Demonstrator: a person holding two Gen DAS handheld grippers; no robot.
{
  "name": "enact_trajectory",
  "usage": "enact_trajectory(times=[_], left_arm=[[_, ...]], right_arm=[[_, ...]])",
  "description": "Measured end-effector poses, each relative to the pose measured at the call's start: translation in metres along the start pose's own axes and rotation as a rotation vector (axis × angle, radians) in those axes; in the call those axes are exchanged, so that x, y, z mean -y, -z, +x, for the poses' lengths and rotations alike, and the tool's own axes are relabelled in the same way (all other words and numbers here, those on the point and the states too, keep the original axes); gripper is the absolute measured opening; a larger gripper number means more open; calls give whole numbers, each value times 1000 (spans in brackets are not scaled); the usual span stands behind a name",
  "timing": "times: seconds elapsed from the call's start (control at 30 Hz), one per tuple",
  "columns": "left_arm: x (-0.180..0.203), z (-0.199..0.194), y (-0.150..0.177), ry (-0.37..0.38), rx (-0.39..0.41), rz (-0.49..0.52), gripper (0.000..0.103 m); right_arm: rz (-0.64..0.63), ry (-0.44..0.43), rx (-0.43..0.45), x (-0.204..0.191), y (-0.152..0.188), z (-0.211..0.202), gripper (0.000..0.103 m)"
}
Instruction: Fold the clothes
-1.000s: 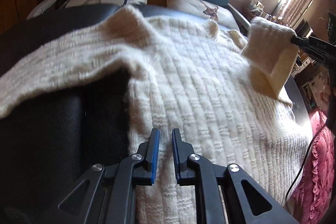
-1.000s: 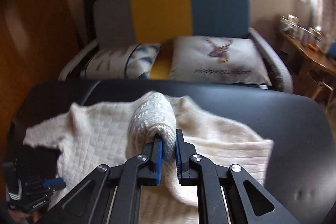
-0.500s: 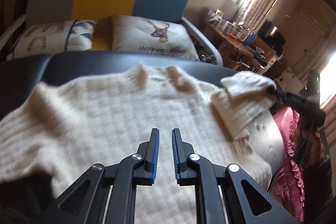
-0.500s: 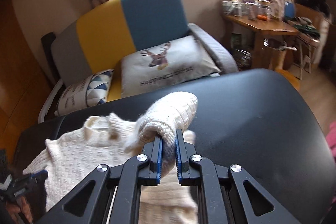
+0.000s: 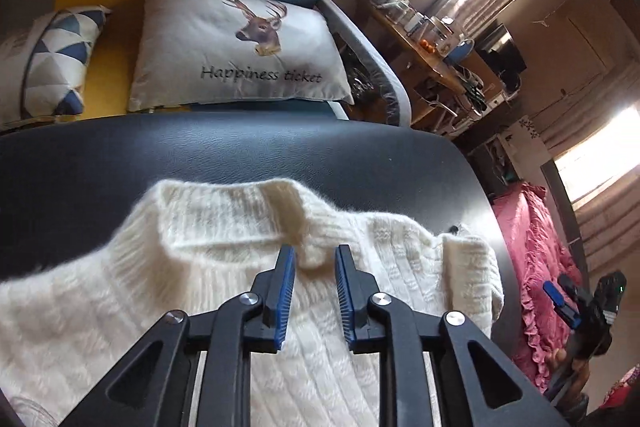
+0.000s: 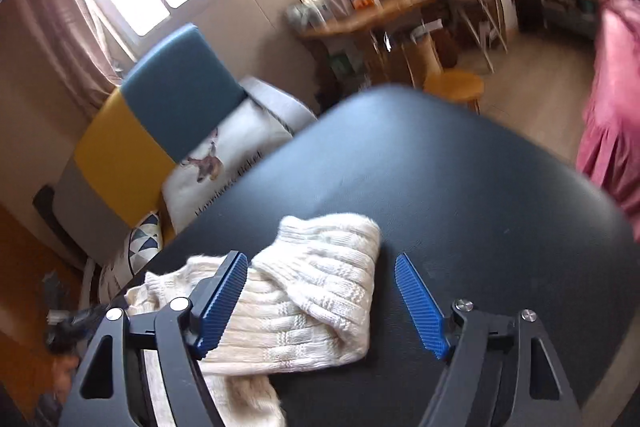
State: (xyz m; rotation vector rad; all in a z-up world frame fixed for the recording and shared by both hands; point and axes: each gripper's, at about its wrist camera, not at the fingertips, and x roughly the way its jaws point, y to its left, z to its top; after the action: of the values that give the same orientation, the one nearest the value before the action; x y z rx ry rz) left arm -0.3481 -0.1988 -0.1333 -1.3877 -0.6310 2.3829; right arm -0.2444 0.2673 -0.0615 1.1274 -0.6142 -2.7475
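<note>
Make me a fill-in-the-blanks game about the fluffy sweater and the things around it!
1. The cream sweater lies on a ____ table.
2. The pillow behind the table shows a ____.
3. The right gripper has its jaws opening, and its pads are ____ the sleeve.
4. The left gripper points at the sweater's ____.

Missing words: black; deer; off; collar

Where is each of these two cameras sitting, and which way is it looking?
Left wrist view: sits on the left gripper, looking down along it over the cream sweater on the black table toward the sofa; its jaws are opening above the collar, and the right gripper shows at the far right.
Right wrist view: sits on the right gripper, tilted, looking at the folded-over sleeve; its jaws are opening, clear of the sleeve.
Both share the sweater, table and deer pillow.
</note>
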Motion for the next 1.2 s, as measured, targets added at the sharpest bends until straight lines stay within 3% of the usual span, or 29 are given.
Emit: enact_trajectory(times=[0.13,0.27,0.4,0.53,0.67,0.77,0.83,0.9,1.07,1.17,1.2], left_arm=[[-1,19,-12,34,-24,29,19],[-3,30,-19,79,-53,33,19],[2,42,-22,103,-82,59,19],[5,50,-22,95,-105,57,18],[9,48,-18,90,-108,102,6],[10,41,-20,59,-80,127,7],[-3,39,-26,23,-81,78,12],[-13,40,-30,54,-98,45,17],[-11,60,-27,147,-162,90,21],[-7,71,-27,169,-174,97,21],[-4,68,-27,186,-154,112,13]], right_arm=[[-193,-127,-76,-55,17,7,79],[-331,-259,-195,-114,42,40,79],[-403,-313,-308,-160,67,82,78],[-436,-297,-402,-180,89,116,78],[-479,-211,-453,-182,103,138,78],[-474,-176,-457,-176,108,141,78],[-451,-192,-463,-172,108,140,78],[-443,-198,-471,-168,110,139,78],[-449,-197,-479,-166,114,140,78],[-419,-205,-481,-162,108,143,78],[-405,-210,-482,-160,107,144,78]])
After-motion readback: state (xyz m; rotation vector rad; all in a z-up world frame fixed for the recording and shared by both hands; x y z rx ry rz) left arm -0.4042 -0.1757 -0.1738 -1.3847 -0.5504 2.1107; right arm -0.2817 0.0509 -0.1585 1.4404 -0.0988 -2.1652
